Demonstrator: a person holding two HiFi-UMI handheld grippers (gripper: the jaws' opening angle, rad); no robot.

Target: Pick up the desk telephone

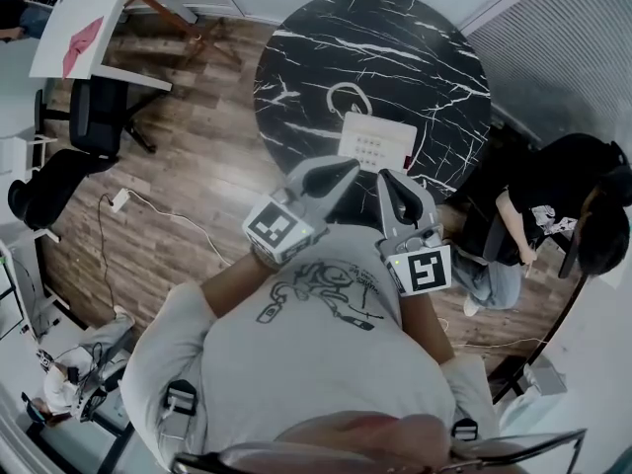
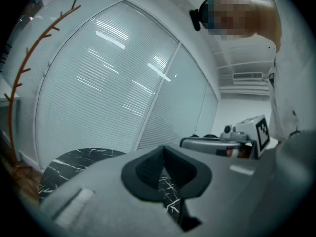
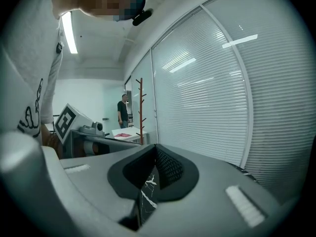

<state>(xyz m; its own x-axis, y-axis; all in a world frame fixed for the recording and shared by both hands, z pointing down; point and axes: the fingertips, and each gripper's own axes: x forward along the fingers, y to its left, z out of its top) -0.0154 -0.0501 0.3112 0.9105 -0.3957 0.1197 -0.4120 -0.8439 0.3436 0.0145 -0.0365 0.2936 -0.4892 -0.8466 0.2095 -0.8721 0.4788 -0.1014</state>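
Observation:
The white desk telephone [image 1: 376, 141] sits near the front edge of the round black marble table [image 1: 395, 47], and its white cord [image 1: 348, 97] curls behind it. My left gripper [image 1: 339, 172] is held just short of the phone's near left corner, jaws shut and empty. The right gripper [image 1: 391, 186] hovers beside it, below the phone's near edge, also shut and empty. In the left gripper view, the left gripper [image 2: 165, 174] shows only a thin slit with marble behind it. The right gripper [image 3: 150, 174] looks the same in the right gripper view. Neither gripper view shows the phone.
A person in black [image 1: 553, 205] sits at the table's right. Black office chairs [image 1: 94, 117] and a white desk [image 1: 84, 23] stand at the left, with a cable [image 1: 148, 210] on the wood floor. Blinds [image 3: 207, 98], a coat stand [image 3: 139, 107] and a distant person [image 3: 122, 111] are beyond.

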